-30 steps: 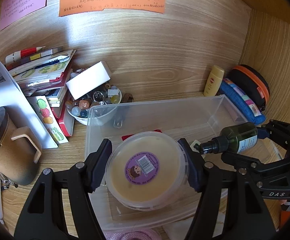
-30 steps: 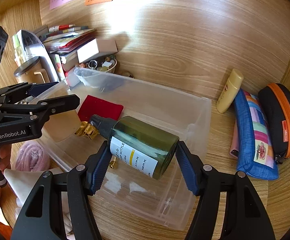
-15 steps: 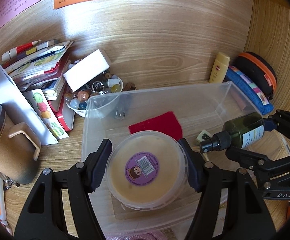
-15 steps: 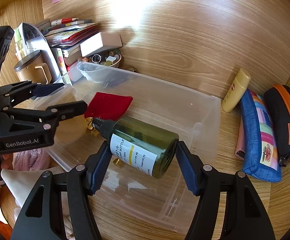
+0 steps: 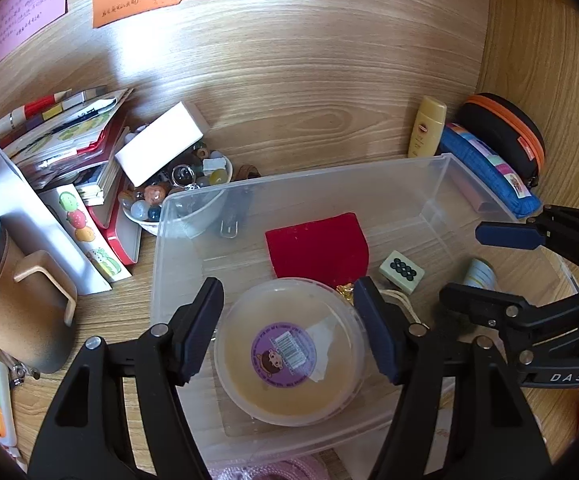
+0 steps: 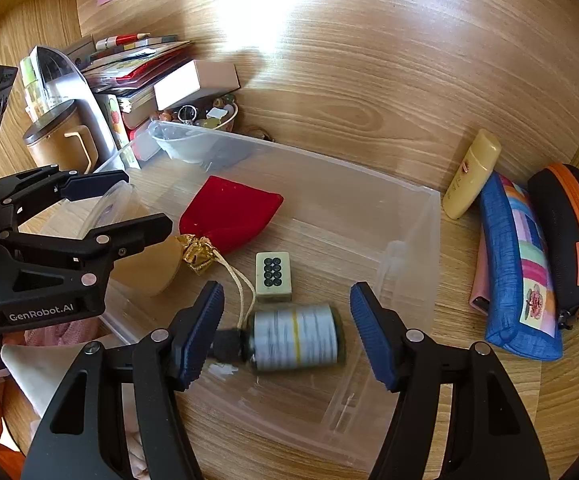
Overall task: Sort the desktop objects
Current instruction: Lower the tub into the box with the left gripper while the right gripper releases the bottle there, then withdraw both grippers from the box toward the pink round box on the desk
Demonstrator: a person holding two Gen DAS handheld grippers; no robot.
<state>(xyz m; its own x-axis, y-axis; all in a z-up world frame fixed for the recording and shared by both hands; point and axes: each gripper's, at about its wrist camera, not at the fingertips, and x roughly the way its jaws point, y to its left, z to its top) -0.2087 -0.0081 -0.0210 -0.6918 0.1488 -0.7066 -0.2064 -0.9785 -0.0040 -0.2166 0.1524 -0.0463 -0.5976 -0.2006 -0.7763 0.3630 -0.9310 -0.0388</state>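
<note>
Right wrist view: right gripper (image 6: 286, 304) hanging over the clear plastic bin (image 6: 409, 216), jaws apart and gripping nothing. Below them the green spray bottle (image 6: 295, 338), smeared by motion, on its side low in the near part of the bin. Well clear of the right pad; black cap just beside the left pad in the picture, contact not readable through the blur. Farther in, a mahjong tile (image 6: 273, 276) and a red pouch (image 6: 229, 212) with gold cord, both on the bin floor.

Left wrist view: left gripper (image 5: 288, 292) over the near left part of the same bin, clenched on the round lidded tub (image 5: 285, 356) by the look of it, both pads against its rim. Tub base close to the floor – touching or not, cannot tell.

Step in hand, by judgement: dropping collected items into the bin, bottle as good as delivered, tub next. Next move calls for lowering the tub flat onto bare floor near of the pouch, then spreading the jaws and lifting straight up – no dragging across the cord.
</note>
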